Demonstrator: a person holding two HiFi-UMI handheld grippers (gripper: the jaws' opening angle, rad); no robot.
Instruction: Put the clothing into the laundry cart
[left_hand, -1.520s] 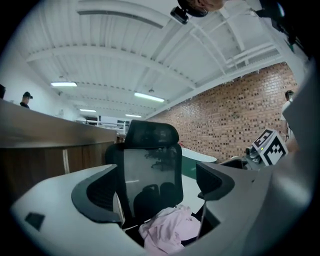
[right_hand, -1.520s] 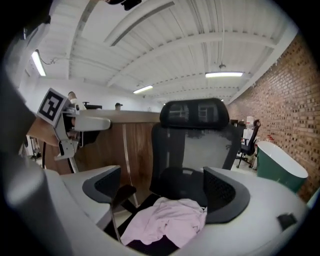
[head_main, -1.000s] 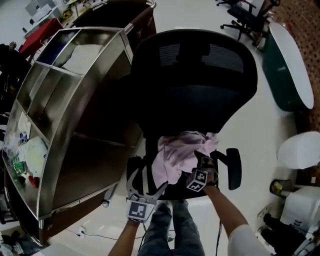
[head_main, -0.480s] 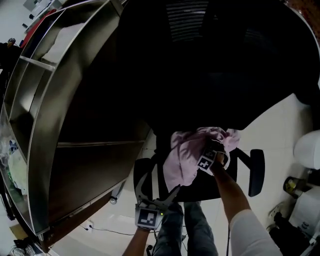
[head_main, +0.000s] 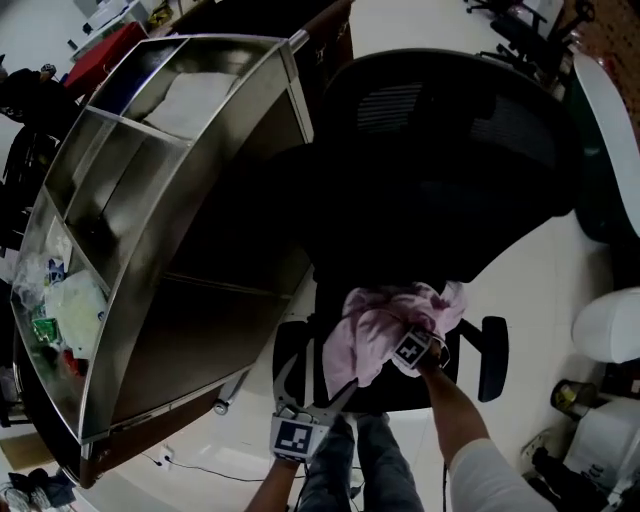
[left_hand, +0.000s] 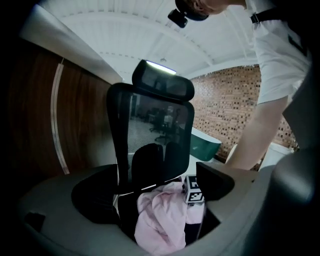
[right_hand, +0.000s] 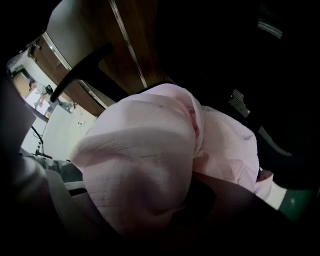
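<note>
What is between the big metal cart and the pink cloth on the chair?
One black armrest of the chair. The head view shows it, with the cart on its left and the pink cloth on its right.

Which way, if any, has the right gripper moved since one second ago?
Yes. Against the chair armrest, the right gripper has gone slightly toward the backrest, into the pink garment; its jaws have just been closing on it.
</note>
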